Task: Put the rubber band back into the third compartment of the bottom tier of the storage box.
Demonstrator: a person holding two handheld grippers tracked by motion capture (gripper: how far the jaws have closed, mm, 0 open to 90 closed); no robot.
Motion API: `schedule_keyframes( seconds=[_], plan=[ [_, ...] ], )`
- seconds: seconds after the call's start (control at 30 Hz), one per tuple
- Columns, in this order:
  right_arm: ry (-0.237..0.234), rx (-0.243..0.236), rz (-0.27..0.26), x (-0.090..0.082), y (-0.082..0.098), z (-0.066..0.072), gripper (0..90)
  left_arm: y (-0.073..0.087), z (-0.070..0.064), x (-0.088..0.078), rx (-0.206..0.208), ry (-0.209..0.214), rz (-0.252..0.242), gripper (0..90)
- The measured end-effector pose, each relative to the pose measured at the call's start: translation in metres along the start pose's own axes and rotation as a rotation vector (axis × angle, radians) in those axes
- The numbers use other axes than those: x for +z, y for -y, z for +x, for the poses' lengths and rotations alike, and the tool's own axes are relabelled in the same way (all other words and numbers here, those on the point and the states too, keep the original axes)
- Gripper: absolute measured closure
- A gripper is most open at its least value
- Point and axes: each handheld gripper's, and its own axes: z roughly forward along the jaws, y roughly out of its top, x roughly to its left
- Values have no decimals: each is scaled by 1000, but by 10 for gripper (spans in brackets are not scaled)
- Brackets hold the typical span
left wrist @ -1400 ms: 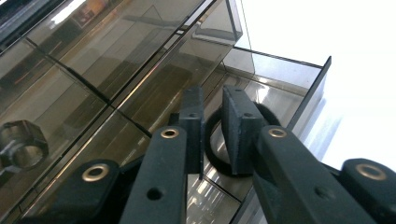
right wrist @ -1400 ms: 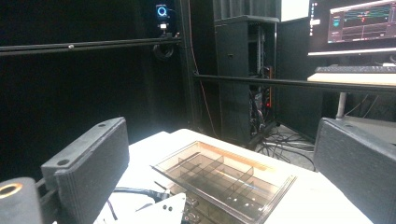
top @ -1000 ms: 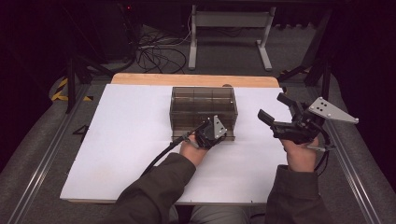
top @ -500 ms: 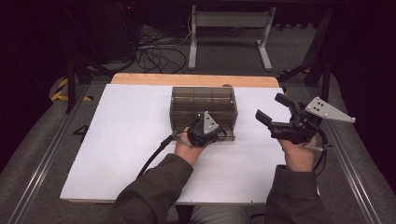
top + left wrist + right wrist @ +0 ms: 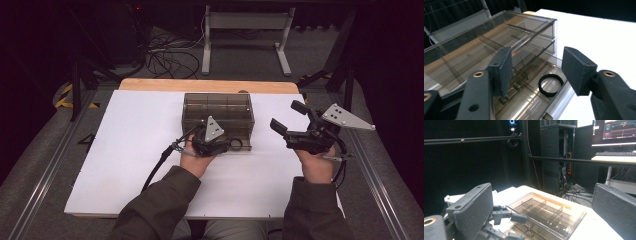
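Holding both tools over the white sheet, you had this before you:

Left gripper point(image 5: 227, 145): you held it at the near front edge of the organiser box point(image 5: 218, 108), its grey three-cornered plate point(image 5: 212, 128) up and its cable point(image 5: 159, 162) trailing back along your sleeve.
Left claw: released. In the left gripper view the two black jaws stood well apart, no thing between the pads point(image 5: 503, 70).
Organiser box: a clear smoky plastic case with divided compartments, it sat on the white table top point(image 5: 130, 135), toward the far middle, just short of the wooden strip point(image 5: 208, 85) at the far edge.
Drawer point(image 5: 541, 100): in the left gripper view a low tray stood out from the front of the box, right beneath your left jaws.
Black ring point(image 5: 551, 85): it lay flat in that tray, in the compartment nearest the right-hand jaw, touching neither pad.
Right gripper point(image 5: 292, 120): you held it raised, to the right of the box and apart from it, pointing back toward the box.
Right claw: released too. The jaws were spread wide in the right gripper view, the box point(image 5: 546, 213) seen between them, farther off.
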Motion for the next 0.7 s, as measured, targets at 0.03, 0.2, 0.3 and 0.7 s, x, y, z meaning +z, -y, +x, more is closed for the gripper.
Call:
schedule_keyframes(
  seconds=[0.03,0.2,0.3,0.7],
  plan=[
    [0,1,3,1,0,0,44,0,2,-2,-8,0,-2,392],
    [-5,6,10,3,1,1,44,-1,12,-13,-39,-9,-12,340],
    [-2,6,13,3,2,0,44,-2,18,-20,-42,-12,-23,314],
    [5,3,30,7,6,0,44,-9,32,-49,-27,-33,-56,214]
  ],
)
